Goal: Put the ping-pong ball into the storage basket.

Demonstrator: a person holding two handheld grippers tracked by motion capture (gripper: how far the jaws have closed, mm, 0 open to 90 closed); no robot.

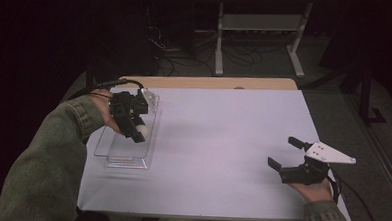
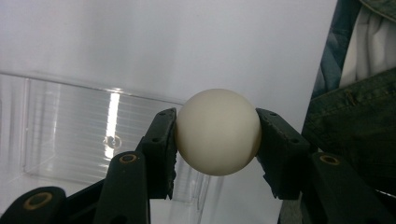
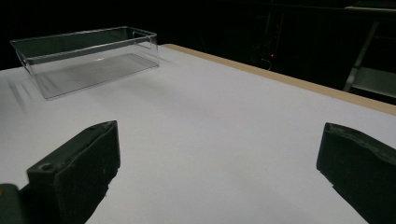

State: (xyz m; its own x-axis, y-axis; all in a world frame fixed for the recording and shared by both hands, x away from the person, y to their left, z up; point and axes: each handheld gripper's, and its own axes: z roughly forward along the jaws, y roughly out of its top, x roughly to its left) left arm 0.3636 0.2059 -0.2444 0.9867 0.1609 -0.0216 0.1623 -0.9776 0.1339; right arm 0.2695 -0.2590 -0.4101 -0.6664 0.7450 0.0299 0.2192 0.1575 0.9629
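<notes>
White table point(image 1: 222, 141) bears one clear tray point(image 1: 124, 155); left tongs point(image 2: 217, 133) grip one ball point(image 2: 217, 131), right tongs point(image 3: 219, 172) gape.

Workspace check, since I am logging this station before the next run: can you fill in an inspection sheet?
Surface: white table, wooden strip along its far edge.
Job's things: clear plastic tray at the table's left; white ball.
Clutter: nothing seen.
Grippers: left hand-held gripper over the tray, shut on the ball; right hand-held gripper open, over the table's right side.
Cables: one trails from each gripper; more lie on the floor beyond.
Surroundings: dark room, white-legged bench behind the table.
</notes>
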